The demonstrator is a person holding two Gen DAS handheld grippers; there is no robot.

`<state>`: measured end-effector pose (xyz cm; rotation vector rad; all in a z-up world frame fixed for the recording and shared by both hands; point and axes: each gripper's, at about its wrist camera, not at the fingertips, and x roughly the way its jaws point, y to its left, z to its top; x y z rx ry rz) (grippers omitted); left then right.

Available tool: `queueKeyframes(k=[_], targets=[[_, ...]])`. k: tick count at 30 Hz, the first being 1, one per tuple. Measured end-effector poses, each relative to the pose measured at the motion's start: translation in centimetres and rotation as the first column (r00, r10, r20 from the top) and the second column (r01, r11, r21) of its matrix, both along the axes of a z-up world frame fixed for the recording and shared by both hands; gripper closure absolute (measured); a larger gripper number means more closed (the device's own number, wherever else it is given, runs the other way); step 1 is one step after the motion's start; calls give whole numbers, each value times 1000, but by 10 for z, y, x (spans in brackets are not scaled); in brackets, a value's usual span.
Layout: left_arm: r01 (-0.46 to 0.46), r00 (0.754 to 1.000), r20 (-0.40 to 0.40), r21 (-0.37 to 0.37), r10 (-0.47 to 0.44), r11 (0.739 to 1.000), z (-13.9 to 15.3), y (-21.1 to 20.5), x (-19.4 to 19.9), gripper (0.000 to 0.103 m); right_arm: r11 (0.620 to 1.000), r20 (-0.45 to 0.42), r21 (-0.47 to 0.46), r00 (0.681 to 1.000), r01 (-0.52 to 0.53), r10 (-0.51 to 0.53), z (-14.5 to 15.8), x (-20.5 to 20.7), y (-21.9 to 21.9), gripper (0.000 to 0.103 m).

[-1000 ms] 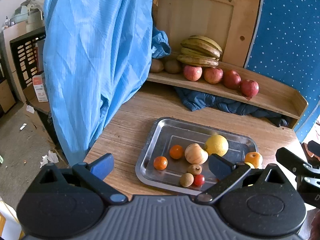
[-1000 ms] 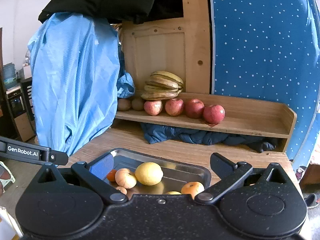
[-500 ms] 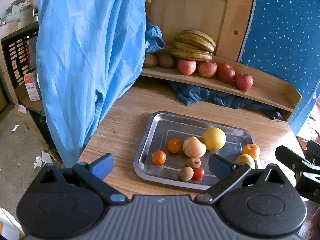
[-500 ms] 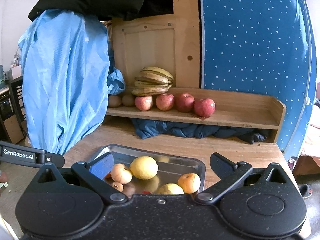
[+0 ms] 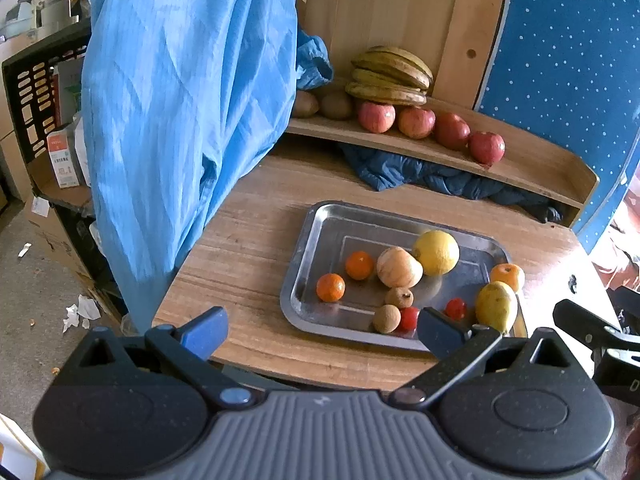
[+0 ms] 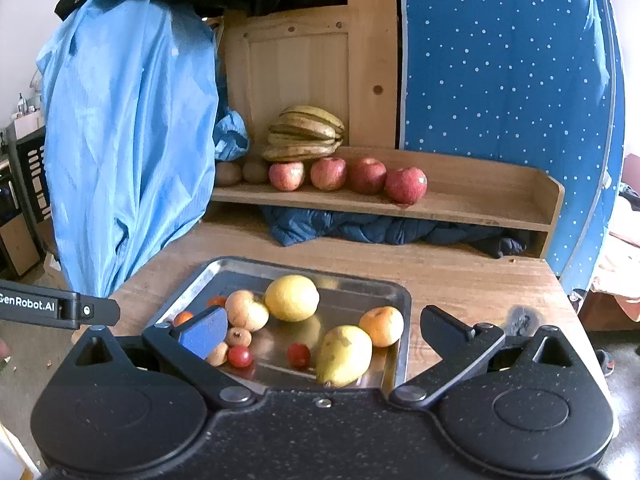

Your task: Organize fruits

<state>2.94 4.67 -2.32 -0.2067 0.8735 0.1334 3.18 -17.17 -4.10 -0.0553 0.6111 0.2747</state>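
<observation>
Both grippers have drawn back; the pear (image 6: 345, 355) now lies just ahead of the right gripper (image 6: 320, 326), by the steel tray's (image 6: 402, 344) near right corner. The left gripper (image 5: 320, 326) is farther off; both are wide open and empty.

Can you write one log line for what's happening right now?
left gripper: open, empty | right gripper: open, empty, above rectangular steel tray | yellow-green pear: in tray | four red apples: on wooden shelf

Blue cloth (image 5: 184, 92), dark quilted fabric (image 6: 384, 228)
</observation>
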Motion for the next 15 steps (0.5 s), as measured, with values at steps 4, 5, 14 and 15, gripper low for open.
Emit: queueKeyframes(k=[4,5,14,15], targets=[[5,1000,-4,-4,-5,1000,-2,1,-6,1,1000,-8,-8,1000,6,-6,-1,-8,2,1],[9,1000,-5,-4,-9,1000,-2,1,-8,1,1000,-9,-9,1000,9,-9,-1,-10,3,1],[26,1000,-12,7,-26,1000,-7,1,-22,1,1000,-34,-15,999,15,-16,-4,-27,7,1],[27,1000,-13,8,-27,1000,-8,1,-23,1,1000,-37,-16,999,15,-15,-5,-29,7,1]])
